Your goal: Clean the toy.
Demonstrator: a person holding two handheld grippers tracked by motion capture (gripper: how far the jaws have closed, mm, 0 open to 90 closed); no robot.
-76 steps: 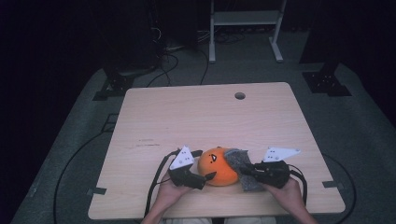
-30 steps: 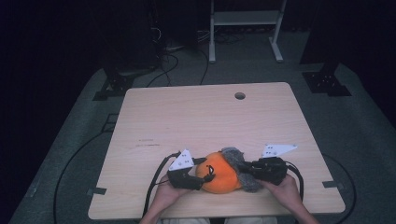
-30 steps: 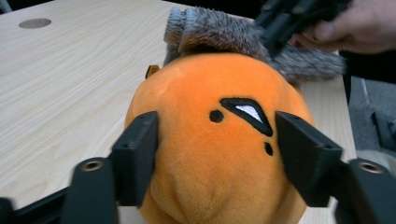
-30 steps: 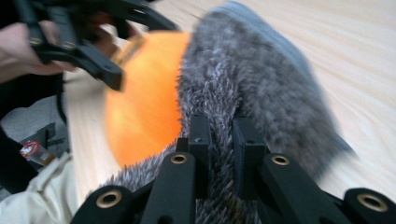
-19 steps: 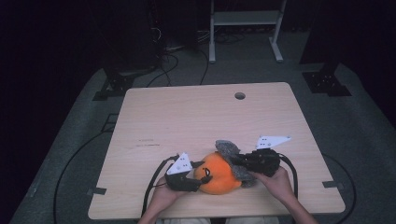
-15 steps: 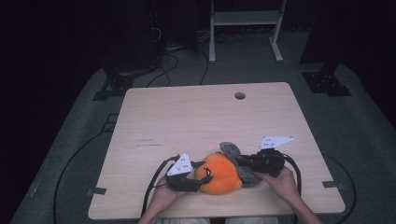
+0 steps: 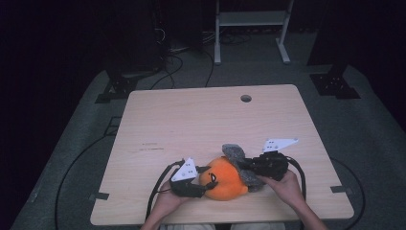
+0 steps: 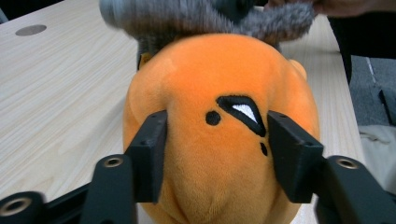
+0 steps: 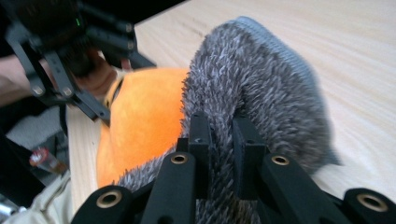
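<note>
Your left gripper squeezes orange plush between half-open jaws. Your right gripper pinches grey fur, jaws nearly closed. Fur lies far side of plush from left gripper.

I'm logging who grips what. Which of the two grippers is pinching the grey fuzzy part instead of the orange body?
The right gripper: its jaws are nearly closed on the grey furry part. The left gripper instead straddles the orange plush body, jaws wide apart against its sides.

The right gripper has dragged the grey fur up over the orange plush, away from the table's near edge.
</note>
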